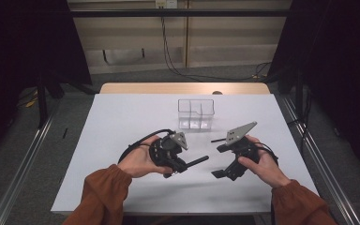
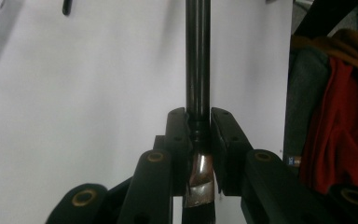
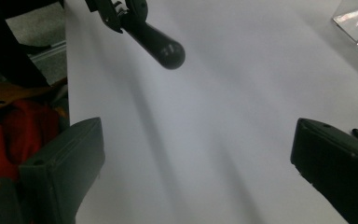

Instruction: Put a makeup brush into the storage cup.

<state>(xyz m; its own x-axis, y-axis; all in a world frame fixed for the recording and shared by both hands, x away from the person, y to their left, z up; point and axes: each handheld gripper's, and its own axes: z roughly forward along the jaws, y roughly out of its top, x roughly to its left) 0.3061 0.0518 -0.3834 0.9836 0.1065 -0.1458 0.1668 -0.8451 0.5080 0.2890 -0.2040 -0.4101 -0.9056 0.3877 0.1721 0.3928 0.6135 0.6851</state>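
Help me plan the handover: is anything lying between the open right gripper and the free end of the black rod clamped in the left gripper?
Nothing visible: only bare white table separates the right gripper from the black rod.

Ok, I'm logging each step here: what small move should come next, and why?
Probably carry the black pen toward the clear divided box: the left gripper is clamped on the pen, the box stands beyond it, and the right gripper hangs open.
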